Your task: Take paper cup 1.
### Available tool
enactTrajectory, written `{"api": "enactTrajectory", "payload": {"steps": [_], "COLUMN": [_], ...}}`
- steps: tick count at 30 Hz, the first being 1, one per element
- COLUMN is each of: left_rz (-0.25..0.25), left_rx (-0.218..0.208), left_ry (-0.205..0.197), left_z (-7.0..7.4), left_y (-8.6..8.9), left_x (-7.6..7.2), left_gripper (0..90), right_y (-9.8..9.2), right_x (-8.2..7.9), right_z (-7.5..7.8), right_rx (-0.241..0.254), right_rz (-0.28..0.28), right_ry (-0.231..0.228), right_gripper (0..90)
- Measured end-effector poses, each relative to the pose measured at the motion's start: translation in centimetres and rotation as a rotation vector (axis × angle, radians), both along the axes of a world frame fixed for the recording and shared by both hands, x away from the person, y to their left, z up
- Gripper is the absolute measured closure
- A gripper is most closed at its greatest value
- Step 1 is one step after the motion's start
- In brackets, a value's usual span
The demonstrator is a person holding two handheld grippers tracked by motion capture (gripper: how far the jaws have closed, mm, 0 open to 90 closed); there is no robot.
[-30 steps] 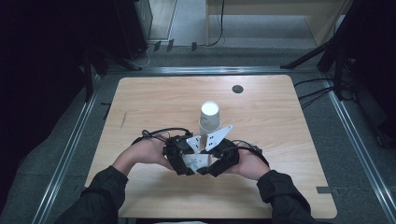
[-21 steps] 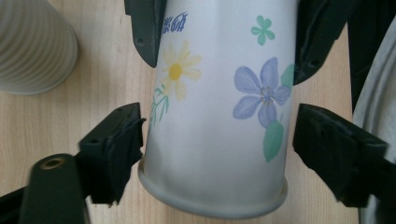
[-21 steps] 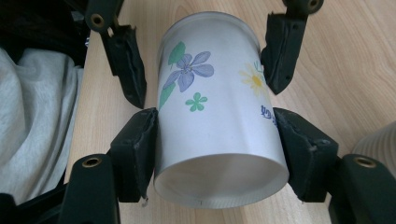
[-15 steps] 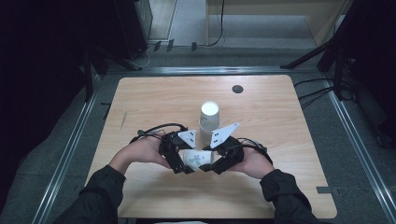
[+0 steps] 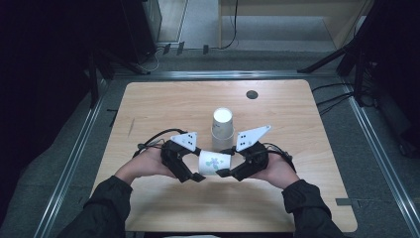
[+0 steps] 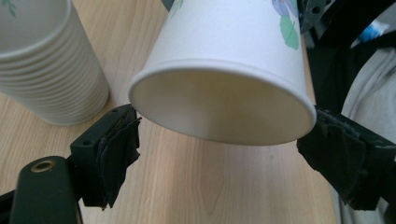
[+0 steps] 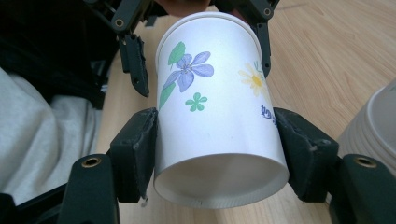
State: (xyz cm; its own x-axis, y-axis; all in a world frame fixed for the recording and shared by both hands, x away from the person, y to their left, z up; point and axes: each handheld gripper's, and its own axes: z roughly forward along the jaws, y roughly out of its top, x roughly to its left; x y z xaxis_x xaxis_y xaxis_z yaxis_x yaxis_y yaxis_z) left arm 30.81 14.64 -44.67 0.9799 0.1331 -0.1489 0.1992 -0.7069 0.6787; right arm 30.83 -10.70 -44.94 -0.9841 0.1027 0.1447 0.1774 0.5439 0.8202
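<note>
A white paper cup (image 5: 214, 162) printed with flowers lies on its side in the air between my two grippers, just in front of a stack of upturned paper cups (image 5: 222, 130). My right gripper (image 7: 219, 154) is shut on the cup (image 7: 219, 116) near its base, with both pads pressed on its wall. My left gripper (image 6: 224, 154) stands open around the cup's mouth (image 6: 224, 107). Its jaws have just been opening, and its pads (image 6: 116, 151) stand clear of the rim. In the high view the left gripper (image 5: 196, 167) and right gripper (image 5: 227, 163) face each other.
The stack of cups (image 6: 46, 65) stands close behind the held cup, also at the right edge (image 7: 373, 126) of the right gripper view. A black round grommet (image 5: 252, 94) sits in the wooden table (image 5: 163, 106) at the back. Metal rails run along both sides.
The left gripper's jaws have spread off the cup's rim. Both hands have risen a little with the cup, which stays in the right gripper.
</note>
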Motion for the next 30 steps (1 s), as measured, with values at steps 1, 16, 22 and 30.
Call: {"api": "enactTrajectory", "payload": {"steps": [1, 16, 22, 30], "left_rz": [0.000, -0.007, -0.001, -0.002], "left_rx": [-0.016, -0.149, -0.169, -0.163], "left_ry": [0.006, 0.004, -0.011, -0.002], "left_z": [0.03, 0.56, 0.73, 0.77], "left_y": [0.11, 0.25, 0.59, 0.65], "left_x": [-0.01, -0.36, -0.30, -0.28], "left_gripper": [13.2, 15.3, 22.2, 27.3], "right_y": [-0.10, -0.12, 0.05, 0.16], "right_x": [-0.01, 0.03, 0.04, -0.02], "right_z": [0.09, 0.38, 0.28, 0.30], "right_rx": [0.010, 0.085, 0.084, 0.068], "right_rz": [0.002, 0.031, 0.038, 0.033], "right_ry": [0.008, 0.050, 0.062, 0.057], "right_gripper": [34.8, 34.8, 34.9, 35.1]}}
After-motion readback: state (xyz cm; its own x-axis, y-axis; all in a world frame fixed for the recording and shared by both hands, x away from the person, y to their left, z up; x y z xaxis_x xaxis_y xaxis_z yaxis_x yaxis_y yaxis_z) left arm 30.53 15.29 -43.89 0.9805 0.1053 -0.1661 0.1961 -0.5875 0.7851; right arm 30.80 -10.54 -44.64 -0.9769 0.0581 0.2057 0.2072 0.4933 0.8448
